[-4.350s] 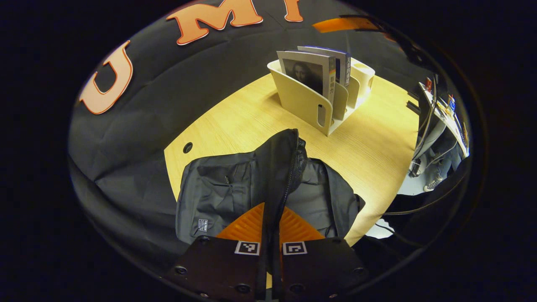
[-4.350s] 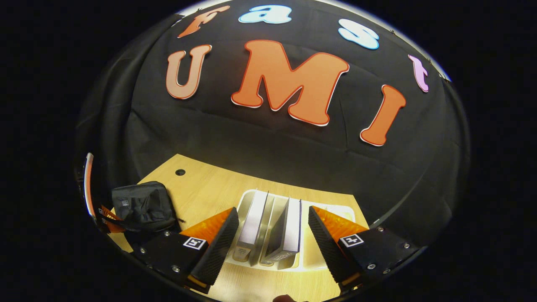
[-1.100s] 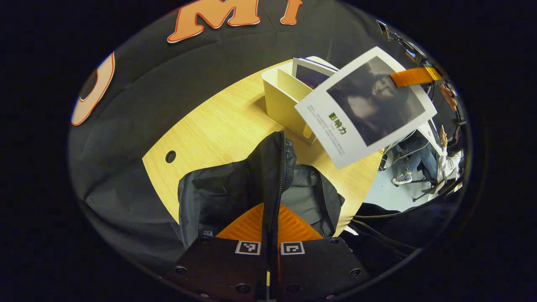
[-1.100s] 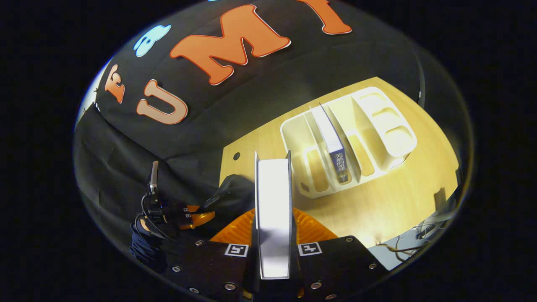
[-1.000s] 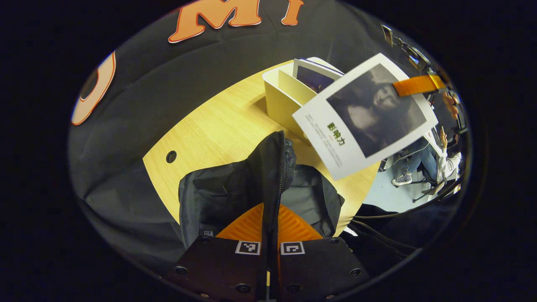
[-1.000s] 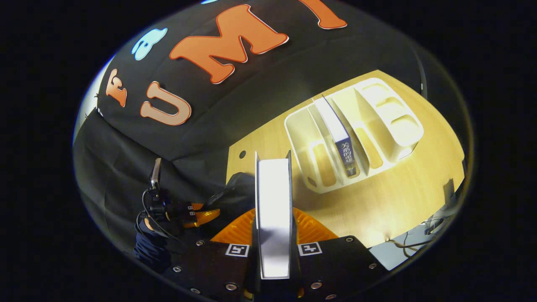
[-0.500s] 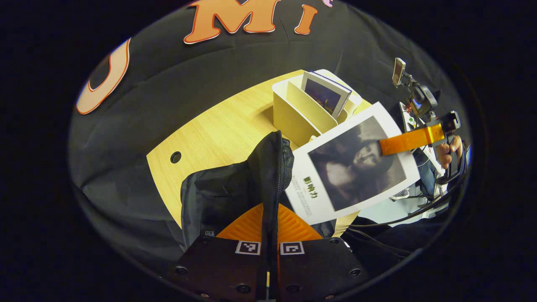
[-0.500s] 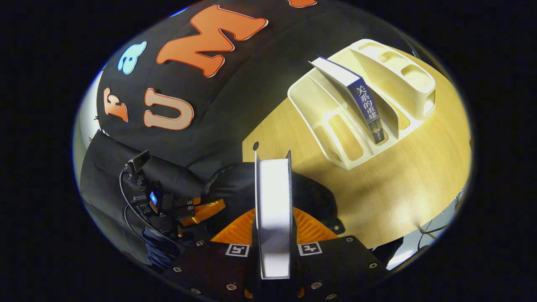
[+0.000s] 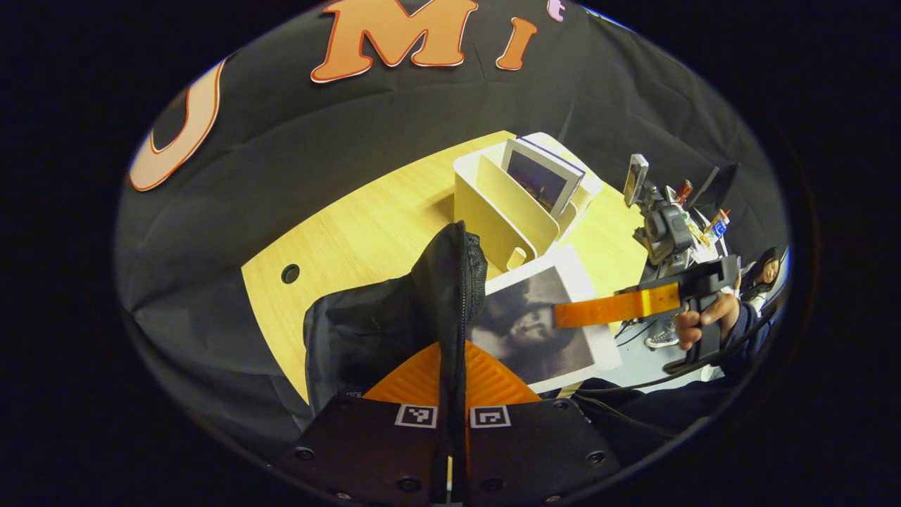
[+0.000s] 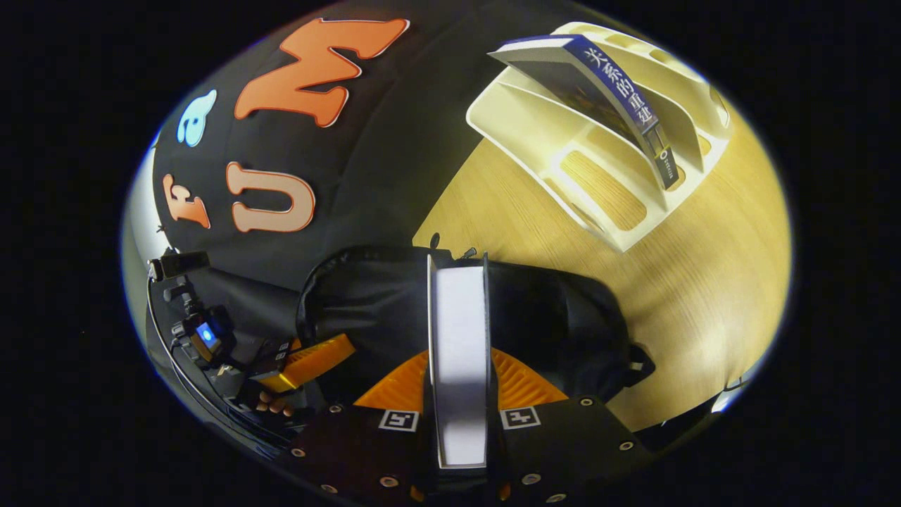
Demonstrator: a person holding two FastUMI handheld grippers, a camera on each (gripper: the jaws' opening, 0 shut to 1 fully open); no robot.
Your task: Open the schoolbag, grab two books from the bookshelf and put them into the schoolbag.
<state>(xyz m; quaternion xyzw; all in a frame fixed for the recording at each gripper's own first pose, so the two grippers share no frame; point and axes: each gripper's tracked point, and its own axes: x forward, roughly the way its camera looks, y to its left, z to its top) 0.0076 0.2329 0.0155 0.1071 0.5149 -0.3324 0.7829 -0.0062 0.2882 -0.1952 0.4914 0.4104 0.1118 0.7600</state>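
Note:
The black schoolbag [image 9: 366,331] lies on the wooden table [image 9: 366,225]. My left gripper [image 9: 451,352] is shut on the bag's zipped flap [image 9: 454,282] and holds it upright, so the mouth gapes to the right. My right gripper [image 10: 457,362] is shut on a portrait-cover book [image 9: 535,327], whose white page edge [image 10: 457,331] points down over the bag [image 10: 563,317]. The book's lower corner sits at the bag's mouth. The cream bookshelf [image 9: 503,211] behind holds one more book [image 9: 542,179], with a blue spine [image 10: 623,88].
A round cable hole [image 9: 289,273] is in the table left of the bag. A hand [image 9: 704,320] holds the right gripper past the table's right edge, where cables and desk clutter [image 9: 669,225] stand. The left gripper's orange finger [image 10: 317,355] shows beside the bag.
The right gripper has carried the portrait-cover book down and left from above the shelf to the bag's mouth. The left gripper still holds the flap up.

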